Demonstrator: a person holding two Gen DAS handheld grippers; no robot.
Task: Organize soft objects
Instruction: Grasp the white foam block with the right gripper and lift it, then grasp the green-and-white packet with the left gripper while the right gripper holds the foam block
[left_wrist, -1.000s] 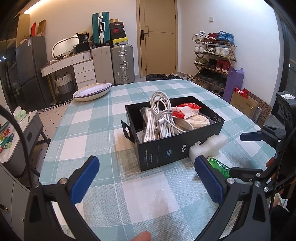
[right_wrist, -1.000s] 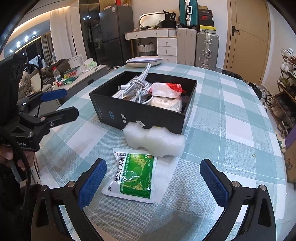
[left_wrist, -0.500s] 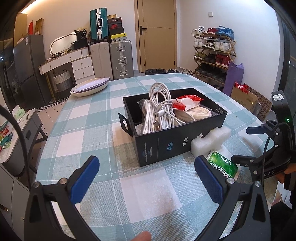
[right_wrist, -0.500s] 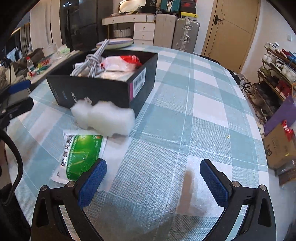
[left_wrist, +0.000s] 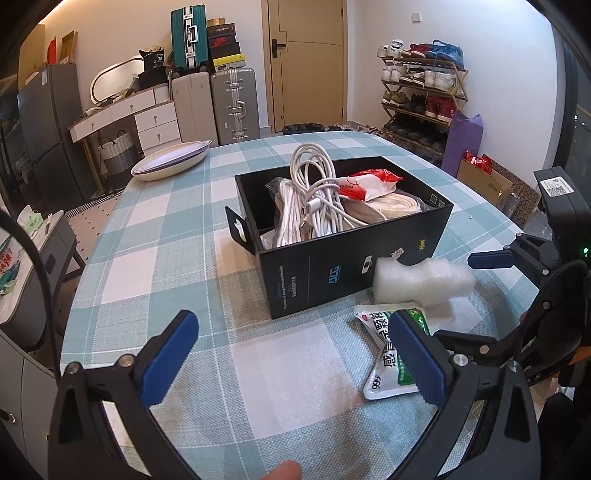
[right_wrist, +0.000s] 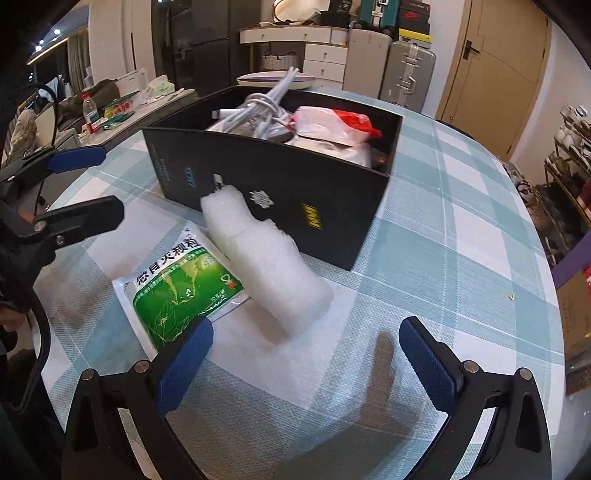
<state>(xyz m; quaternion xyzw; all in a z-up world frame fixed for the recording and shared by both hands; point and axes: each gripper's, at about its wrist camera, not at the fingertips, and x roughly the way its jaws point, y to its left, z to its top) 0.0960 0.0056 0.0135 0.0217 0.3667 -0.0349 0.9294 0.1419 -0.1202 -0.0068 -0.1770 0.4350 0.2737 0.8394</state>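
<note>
A black box (left_wrist: 332, 273) stands mid-table holding white cables (left_wrist: 314, 195) and a red-and-white packet (left_wrist: 369, 182). Against its near wall leans a white foam block (left_wrist: 421, 280), partly over a green-and-white sachet (left_wrist: 388, 347) lying flat on the cloth. My left gripper (left_wrist: 291, 354) is open and empty, short of the box, its right finger covering part of the sachet. My right gripper (right_wrist: 304, 362) is also open and empty, just short of the foam block (right_wrist: 266, 266) and the sachet (right_wrist: 181, 284), facing the box (right_wrist: 277, 184). Each gripper shows in the other's view: right gripper (left_wrist: 454, 297), left gripper (right_wrist: 110, 184).
A checked cloth covers the round table (left_wrist: 155, 236). A white oval dish (left_wrist: 170, 162) sits at its far left edge. Suitcases (left_wrist: 229, 107), a dresser and a shoe rack (left_wrist: 424, 96) line the walls. A low side cabinet (left_wrist: 33, 236) with clutter stands left of the table.
The right gripper has swung back left toward the foam block and sachet and come closer to them. The left view has edged nearer the box. Both grippers stay open.
</note>
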